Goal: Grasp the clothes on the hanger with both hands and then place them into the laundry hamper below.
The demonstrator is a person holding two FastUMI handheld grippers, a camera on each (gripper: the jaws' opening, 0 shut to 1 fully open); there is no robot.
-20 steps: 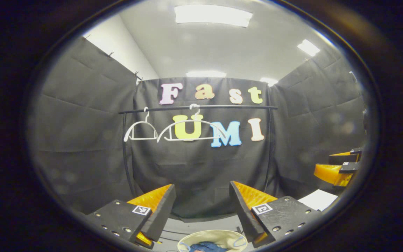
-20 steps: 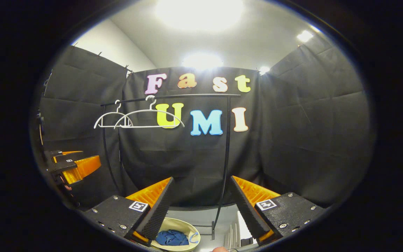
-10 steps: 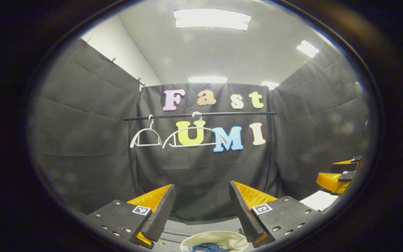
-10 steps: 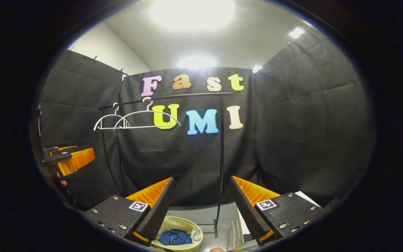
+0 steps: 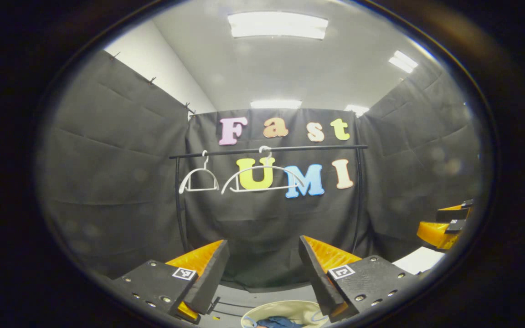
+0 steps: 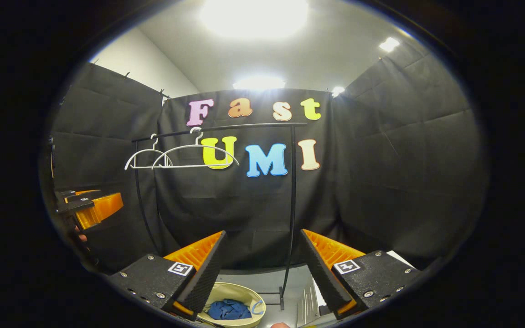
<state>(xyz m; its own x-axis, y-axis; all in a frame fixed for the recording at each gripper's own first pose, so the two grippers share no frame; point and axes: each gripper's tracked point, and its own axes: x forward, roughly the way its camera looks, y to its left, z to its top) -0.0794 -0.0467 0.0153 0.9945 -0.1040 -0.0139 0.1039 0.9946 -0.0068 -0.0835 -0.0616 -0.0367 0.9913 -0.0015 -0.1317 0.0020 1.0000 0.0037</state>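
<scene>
**Clothes in the hamper, hangers bare**

The blue clothes [image 6: 229, 309] lay inside the laundry hamper [image 6: 249, 321], low and near. Beyond, two hangers [image 6: 195, 156] hung empty on the rail [image 6: 226, 128]. The left gripper [image 5: 262, 273] and right gripper [image 6: 262, 273] were both released, holding nothing. The placing step looked finished; next called only for drawing back.

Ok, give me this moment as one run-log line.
left gripper: open, empty | right gripper: open, empty | hangers: bare on rail | blue garment: in hamper | stage: drop done
</scene>
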